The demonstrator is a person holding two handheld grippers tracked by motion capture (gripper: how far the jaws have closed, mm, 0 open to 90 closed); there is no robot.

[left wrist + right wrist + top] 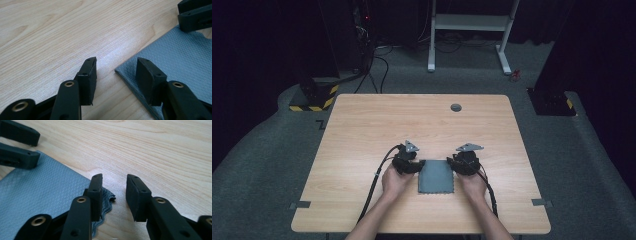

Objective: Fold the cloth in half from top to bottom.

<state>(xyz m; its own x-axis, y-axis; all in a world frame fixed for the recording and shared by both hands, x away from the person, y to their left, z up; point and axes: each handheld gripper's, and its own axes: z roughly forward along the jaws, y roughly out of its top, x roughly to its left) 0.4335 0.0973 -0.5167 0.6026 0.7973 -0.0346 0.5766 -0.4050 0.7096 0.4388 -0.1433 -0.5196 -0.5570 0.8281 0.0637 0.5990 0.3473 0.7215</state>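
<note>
Seemingly free, both grippers' fingers stand parted at the folded cloth's point(435, 176) far corners, bare table point(377, 120) beyond.

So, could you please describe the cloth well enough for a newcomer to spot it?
On the light wooden table, look near its front edge, between the two hand-held grippers. The grey, rectangular woven cloth lies flat there, the only soft, pale-grey item beside black hardware.

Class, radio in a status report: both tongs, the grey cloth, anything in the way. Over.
Left tongs open, straddling the cloth's corner. Right tongs open at the opposite corner, nothing gripped. Grey cloth folded flat on the table. Nothing in the way.
</note>
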